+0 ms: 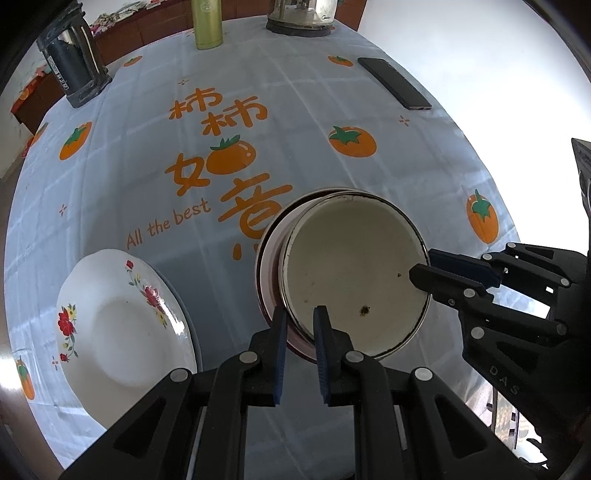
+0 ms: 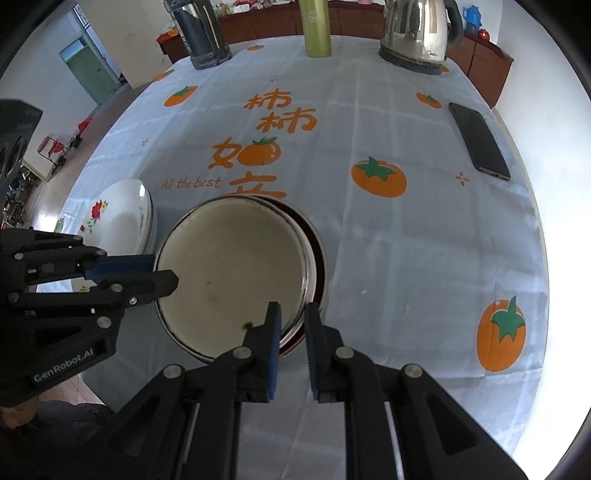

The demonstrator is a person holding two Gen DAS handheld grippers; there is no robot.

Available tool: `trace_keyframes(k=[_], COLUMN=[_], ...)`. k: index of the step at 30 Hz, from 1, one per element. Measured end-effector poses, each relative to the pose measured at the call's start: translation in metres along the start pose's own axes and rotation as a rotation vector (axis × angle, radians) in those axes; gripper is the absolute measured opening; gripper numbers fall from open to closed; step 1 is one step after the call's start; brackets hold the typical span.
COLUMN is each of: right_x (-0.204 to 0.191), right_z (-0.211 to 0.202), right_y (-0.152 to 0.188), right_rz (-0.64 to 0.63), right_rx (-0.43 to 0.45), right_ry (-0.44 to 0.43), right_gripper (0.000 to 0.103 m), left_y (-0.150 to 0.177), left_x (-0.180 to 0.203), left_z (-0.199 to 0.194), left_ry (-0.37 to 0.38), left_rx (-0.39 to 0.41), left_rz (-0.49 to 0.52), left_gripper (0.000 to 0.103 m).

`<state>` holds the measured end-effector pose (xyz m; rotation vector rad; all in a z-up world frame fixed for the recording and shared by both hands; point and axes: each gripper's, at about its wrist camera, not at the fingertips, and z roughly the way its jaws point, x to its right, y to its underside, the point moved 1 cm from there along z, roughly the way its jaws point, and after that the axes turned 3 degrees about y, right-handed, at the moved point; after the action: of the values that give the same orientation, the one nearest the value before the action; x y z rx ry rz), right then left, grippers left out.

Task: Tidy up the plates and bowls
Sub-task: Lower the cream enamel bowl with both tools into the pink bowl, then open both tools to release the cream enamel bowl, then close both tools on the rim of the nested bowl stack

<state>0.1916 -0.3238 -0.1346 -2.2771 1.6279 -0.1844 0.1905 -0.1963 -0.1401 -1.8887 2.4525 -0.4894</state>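
Observation:
A cream enamel bowl (image 1: 354, 273) with a dark rim sits tilted inside a second, red-walled bowl (image 1: 266, 273) on the table; it also shows in the right wrist view (image 2: 232, 273). My left gripper (image 1: 300, 318) is shut on the cream bowl's near-left rim, one finger inside and one outside; the right wrist view shows it (image 2: 162, 275). My right gripper (image 2: 292, 314) is shut on the bowl's right rim, and the left wrist view shows it (image 1: 421, 264). A white plate with red flowers (image 1: 122, 332) lies to the left, also in the right wrist view (image 2: 122, 218).
The table has a light blue cloth with orange persimmons (image 1: 258, 110). At the far edge stand a black flask (image 2: 201, 33), a green bottle (image 2: 314, 27) and a steel kettle (image 2: 417, 33). A black phone (image 2: 478, 140) lies at the right.

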Motion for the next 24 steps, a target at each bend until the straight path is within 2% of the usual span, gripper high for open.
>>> trace_keyframes(k=[7,10,12,14,16,19,24], right_x=[-0.0004,-0.0006,-0.0007,-0.0021,-0.0035,-0.0032,-0.0001], right_z=[0.0001,-0.0004,-0.0008,-0.0013,-0.0034,-0.0062,-0.0059], right_y=[0.0,0.0003,0.0005,0.0002,-0.0003,-0.0016,-0.0019], right_rz=[-0.003,-0.001,-0.001,-0.003,-0.007,-0.007,0.004], right_rx=[0.005,0.008,0.013,0.017,0.031,0.043,0.041], right_ry=[0.009,0.011,0.01,-0.004,0.001,0.006,0.006], right_gripper=[0.014,0.015,0.021,0.04,0.051,0.051,0.051], left_y=[-0.0007,-0.0008,-0.0008,-0.001,-0.001,-0.001,-0.0006], left_x=[-0.0002,0.001,0.0026,0.0038,0.0034,0.0027,0.001], left_z=[0.0002,0.0011,0.0011,0.001,-0.0002,-0.0021,-0.003], left_ry=[0.004,0.006,0.012,0.011,0.007,0.001,-0.002], left_rx=[0.005,0.003,0.002,-0.001,0.0,0.012,0.016], left_rz=[0.002,-0.002,-0.001,0.0,-0.003,-0.009,-0.017], left_gripper=[0.016,0.02,0.022,0.023,0.032,0.038,0.042])
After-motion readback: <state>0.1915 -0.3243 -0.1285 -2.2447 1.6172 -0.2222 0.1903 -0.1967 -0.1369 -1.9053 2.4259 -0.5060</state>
